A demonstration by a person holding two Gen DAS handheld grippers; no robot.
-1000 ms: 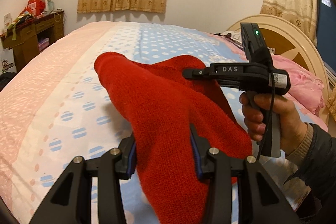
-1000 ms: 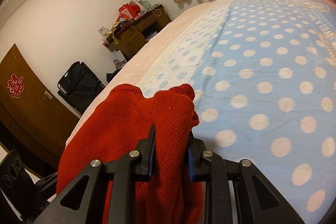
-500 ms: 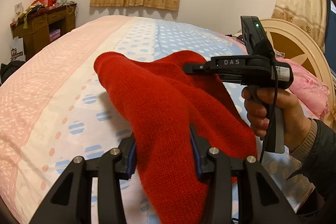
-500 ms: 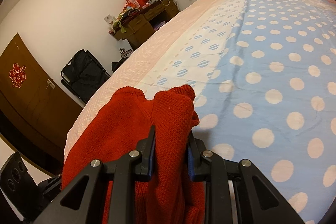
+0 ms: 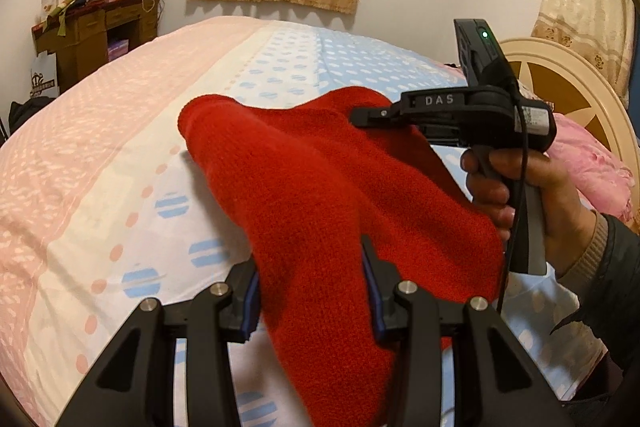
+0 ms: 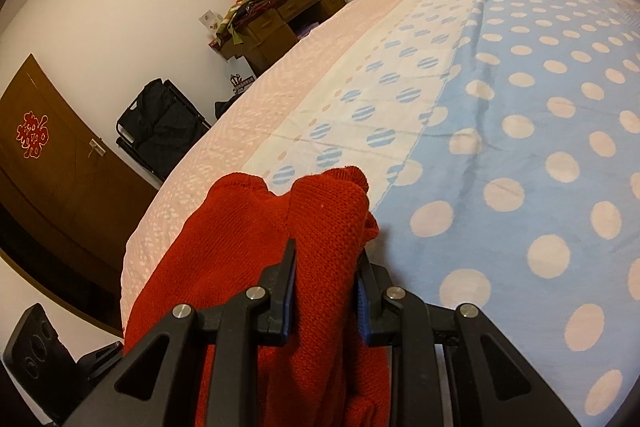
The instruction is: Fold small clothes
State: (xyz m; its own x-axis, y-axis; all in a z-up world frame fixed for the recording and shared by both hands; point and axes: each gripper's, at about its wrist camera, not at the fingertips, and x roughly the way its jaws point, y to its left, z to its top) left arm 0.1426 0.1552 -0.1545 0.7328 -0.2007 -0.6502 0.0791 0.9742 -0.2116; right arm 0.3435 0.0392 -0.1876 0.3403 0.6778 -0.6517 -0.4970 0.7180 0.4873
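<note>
Both grippers are clamping the red knit (image 5: 304, 187) and holding it above the bed (image 5: 120, 131). The left gripper (image 5: 310, 291) is pinching a thick bunch of cloth with jaws partway closed; the right gripper (image 6: 326, 283) is gripping a narrower bunch at another edge. The knit is hanging slack between them, with part drooping below both. Risk: thick, springy knit may be creeping out of either clamp, dropping one edge. The slack middle may be landing bunched, producing a crooked fold.
</note>
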